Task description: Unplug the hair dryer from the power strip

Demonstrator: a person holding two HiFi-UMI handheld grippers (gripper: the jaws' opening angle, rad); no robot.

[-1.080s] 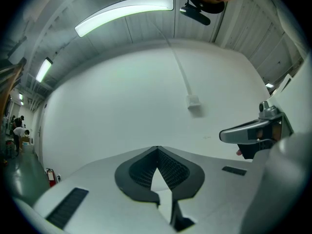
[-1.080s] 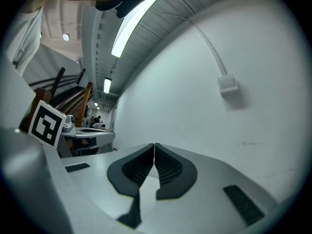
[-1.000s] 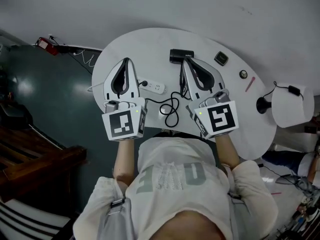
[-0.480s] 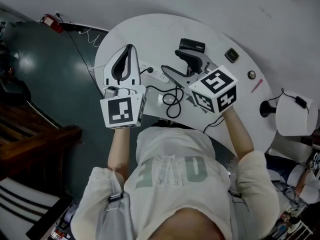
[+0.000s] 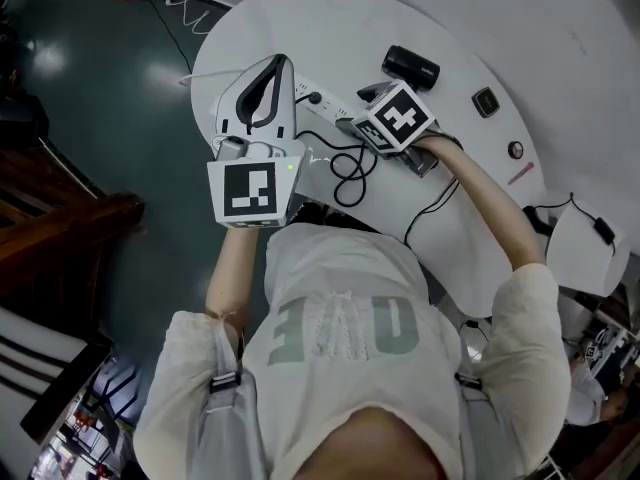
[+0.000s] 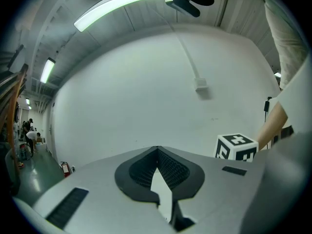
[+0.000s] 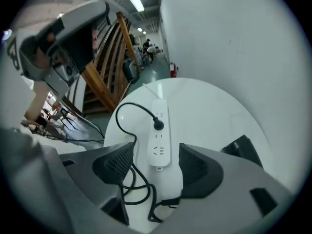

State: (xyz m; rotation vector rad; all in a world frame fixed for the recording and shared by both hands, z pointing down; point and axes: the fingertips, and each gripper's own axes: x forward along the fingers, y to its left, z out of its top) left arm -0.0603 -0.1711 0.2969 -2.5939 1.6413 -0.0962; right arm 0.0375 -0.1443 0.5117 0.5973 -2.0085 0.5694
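A white power strip (image 7: 160, 136) lies on the round white table (image 5: 300, 18), with the black plug (image 7: 158, 125) seated in it. The black cable (image 7: 127, 180) runs back in loops toward the table's near edge. The black hair dryer (image 5: 411, 66) lies beyond my right hand. My right gripper (image 7: 156, 165) points steeply down over the strip's near end; its jaws are opening, the strip shows between them, and the pads press on nothing. Its marker cube (image 5: 397, 118) hides the fingertips in the head view. My left gripper (image 6: 157, 152) is shut and empty, held level left of the strip (image 5: 322, 101).
A small dark box (image 5: 485, 101), a round knob (image 5: 515, 150) and a red pen (image 5: 520, 173) lie at the table's right. A white lamp-like object (image 5: 575, 233) stands past the right edge. Dark floor and wooden stairs (image 5: 60, 218) lie to the left.
My right gripper swung down and left from level onto the power strip, and its jaws went from shut to wide open. The left gripper sank a little and stayed shut.
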